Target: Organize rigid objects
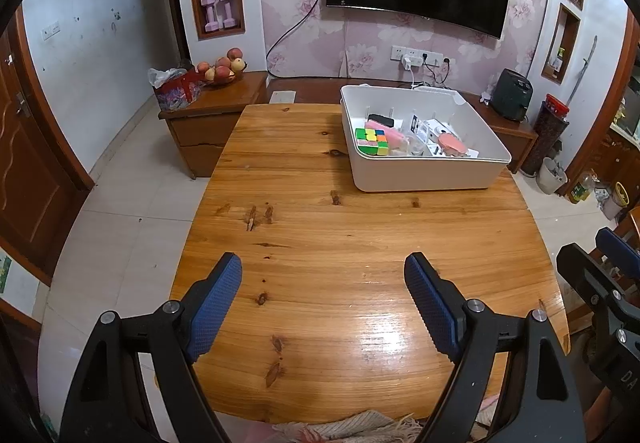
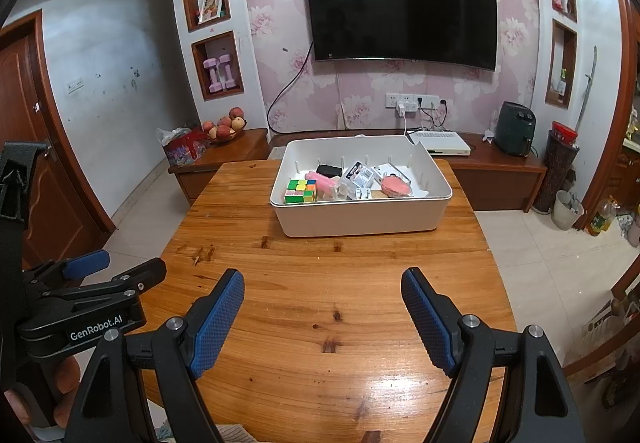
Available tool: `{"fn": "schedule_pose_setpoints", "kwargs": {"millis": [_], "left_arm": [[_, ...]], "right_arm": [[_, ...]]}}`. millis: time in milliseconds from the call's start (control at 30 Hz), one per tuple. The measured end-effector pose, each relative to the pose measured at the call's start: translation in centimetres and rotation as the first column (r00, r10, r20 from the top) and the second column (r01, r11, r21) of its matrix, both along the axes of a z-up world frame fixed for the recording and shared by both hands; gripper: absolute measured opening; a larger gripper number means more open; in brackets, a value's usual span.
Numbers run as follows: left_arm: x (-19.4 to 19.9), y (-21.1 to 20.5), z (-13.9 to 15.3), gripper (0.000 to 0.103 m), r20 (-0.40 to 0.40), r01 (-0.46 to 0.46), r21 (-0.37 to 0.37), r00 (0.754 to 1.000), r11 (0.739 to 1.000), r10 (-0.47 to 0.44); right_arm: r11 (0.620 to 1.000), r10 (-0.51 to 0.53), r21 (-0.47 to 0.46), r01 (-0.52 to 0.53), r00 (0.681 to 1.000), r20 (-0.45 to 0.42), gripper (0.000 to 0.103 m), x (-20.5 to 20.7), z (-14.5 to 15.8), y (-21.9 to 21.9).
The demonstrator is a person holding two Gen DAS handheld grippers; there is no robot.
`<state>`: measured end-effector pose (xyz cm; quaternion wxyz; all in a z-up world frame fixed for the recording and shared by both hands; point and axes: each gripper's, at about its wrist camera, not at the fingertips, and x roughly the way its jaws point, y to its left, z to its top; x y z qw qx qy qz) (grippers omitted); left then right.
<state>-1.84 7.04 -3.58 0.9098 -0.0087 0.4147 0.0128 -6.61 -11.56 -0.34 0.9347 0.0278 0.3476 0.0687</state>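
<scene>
Behind bin wall (image 2: 360, 217), half-hidden cube (image 2: 301, 191).

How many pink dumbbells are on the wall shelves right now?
2. The left dumbbell and right dumbbell stand upright side by side in the lowest left wall niche. Other niches show none.

Bin (image 2: 360, 217) at table's (image 2: 320, 323) far end, cube (image 2: 300, 191) in its left corner.

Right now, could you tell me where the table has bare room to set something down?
The table is bare between the bin and both grippers, left and right, and left of the bin. Inside the bin it is crowded: the cube and other small items cover most of its floor.
</scene>
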Motion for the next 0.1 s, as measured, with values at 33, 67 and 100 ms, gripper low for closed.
{"fn": "schedule_pose_setpoints", "kwargs": {"millis": [33,67,100], "left_arm": [[0.01,0.04,-0.07,0.086,-0.001,-0.002,0.001,1.0,1.0,0.002],[0.05,0.2,-0.19,0.086,-0.003,-0.004,0.001,1.0,1.0,0.004],[0.05,0.23,-0.25,0.086,-0.004,-0.005,0.001,1.0,1.0,0.005]], "right_arm": [[1.0,-0.001,0.002,0.001,1.0,-0.001,0.081,0.03,-0.02,-0.04],[1.0,-0.001,0.003,0.001,1.0,-0.002,0.081,0.05,-0.02,-0.03],[1.0,-0.001,0.004,0.002,1.0,-0.002,0.081,0.03,-0.02,-0.01]]}}
